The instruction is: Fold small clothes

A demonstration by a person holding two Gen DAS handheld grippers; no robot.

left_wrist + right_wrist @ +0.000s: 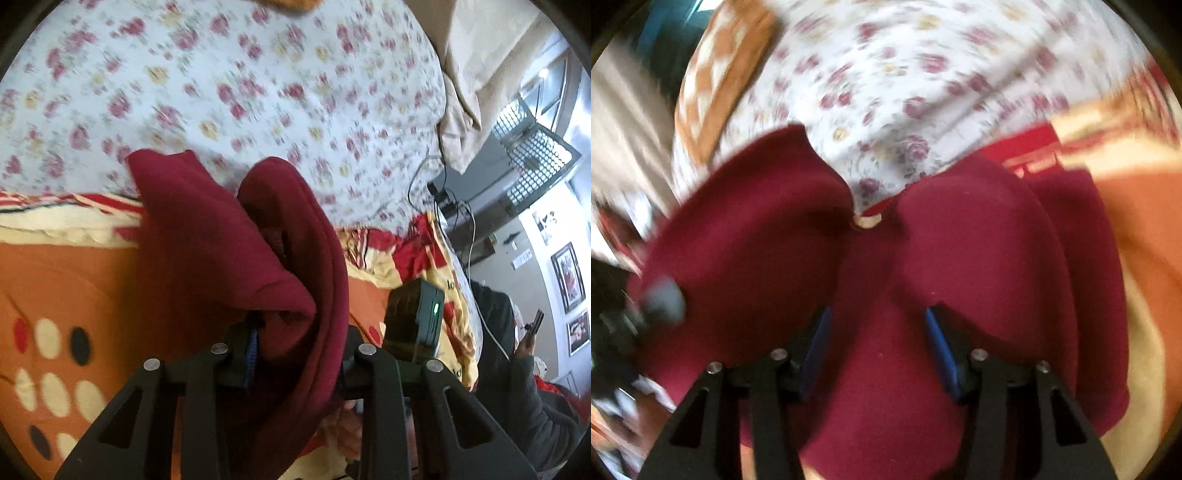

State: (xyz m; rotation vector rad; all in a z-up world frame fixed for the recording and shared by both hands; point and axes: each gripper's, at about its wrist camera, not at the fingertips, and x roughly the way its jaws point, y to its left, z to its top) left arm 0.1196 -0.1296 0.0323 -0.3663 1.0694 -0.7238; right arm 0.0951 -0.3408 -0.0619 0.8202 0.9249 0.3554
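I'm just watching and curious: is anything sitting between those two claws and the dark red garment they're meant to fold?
Nothing visible does. The dark red garment already lies bunched between the fingers of the left claw, and its cloth fills the gap of the right claw too. Only the flowered sheet and orange blanket lie beneath.

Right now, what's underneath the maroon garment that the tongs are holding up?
Under the maroon garment lies an orange blanket with cream and dark dots, and beyond it a floral sheet. The bed directly below the cloth is covered, so nothing there can be seen.
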